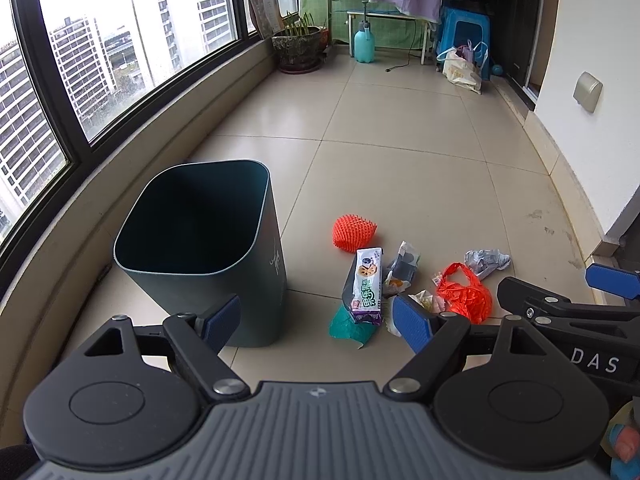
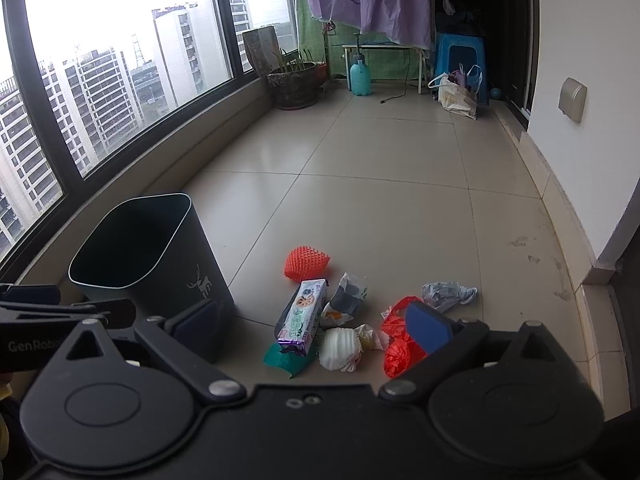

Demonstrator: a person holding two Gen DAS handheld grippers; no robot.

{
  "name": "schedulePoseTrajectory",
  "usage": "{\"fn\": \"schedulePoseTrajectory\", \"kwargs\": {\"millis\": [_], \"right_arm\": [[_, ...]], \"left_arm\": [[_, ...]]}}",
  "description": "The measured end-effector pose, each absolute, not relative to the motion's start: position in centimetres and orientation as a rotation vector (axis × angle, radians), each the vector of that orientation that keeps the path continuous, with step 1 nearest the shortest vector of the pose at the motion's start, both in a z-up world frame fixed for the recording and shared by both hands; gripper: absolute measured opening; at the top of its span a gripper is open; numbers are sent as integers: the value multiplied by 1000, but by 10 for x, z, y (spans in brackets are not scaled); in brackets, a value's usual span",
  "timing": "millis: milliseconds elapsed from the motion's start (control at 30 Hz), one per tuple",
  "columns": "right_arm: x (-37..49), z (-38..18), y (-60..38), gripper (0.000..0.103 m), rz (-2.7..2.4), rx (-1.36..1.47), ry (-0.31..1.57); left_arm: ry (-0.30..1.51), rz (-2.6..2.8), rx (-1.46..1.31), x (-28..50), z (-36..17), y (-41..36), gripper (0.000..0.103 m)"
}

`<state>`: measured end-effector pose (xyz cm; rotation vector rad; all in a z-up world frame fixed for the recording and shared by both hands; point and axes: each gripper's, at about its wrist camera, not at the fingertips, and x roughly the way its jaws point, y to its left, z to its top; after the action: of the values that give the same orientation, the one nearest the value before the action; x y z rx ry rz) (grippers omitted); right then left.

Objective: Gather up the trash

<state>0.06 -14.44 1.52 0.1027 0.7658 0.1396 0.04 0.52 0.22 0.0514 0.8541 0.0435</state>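
A dark green trash bin (image 1: 192,236) (image 2: 132,248) stands open on the tiled floor at the left. To its right lies a pile of trash: an orange foam net (image 1: 354,232) (image 2: 306,263), a cookie wrapper (image 1: 366,286) (image 2: 303,316), a green scrap (image 1: 348,328) (image 2: 282,360), a red plastic bag (image 1: 464,292) (image 2: 398,344), a grey crumpled wrapper (image 1: 486,262) (image 2: 448,295) and white tissue (image 2: 340,346). My left gripper (image 1: 316,318) is open and empty, above the floor between bin and pile. My right gripper (image 2: 316,320) is open and empty, over the pile.
A low ledge under big windows runs along the left. A white wall (image 1: 592,120) bounds the right. At the far end stand a potted plant (image 1: 298,46), a teal spray bottle (image 1: 364,42), a blue stool (image 1: 464,28), a bag (image 1: 460,66) and hanging laundry.
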Motion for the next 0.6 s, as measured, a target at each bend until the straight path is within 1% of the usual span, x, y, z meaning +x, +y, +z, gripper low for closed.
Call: {"fn": "schedulePoseTrajectory", "kwargs": {"millis": [600], "right_arm": [[5, 22, -147, 99, 120, 101, 756]], "left_arm": [[838, 66, 73, 10, 10, 9, 83]]}}
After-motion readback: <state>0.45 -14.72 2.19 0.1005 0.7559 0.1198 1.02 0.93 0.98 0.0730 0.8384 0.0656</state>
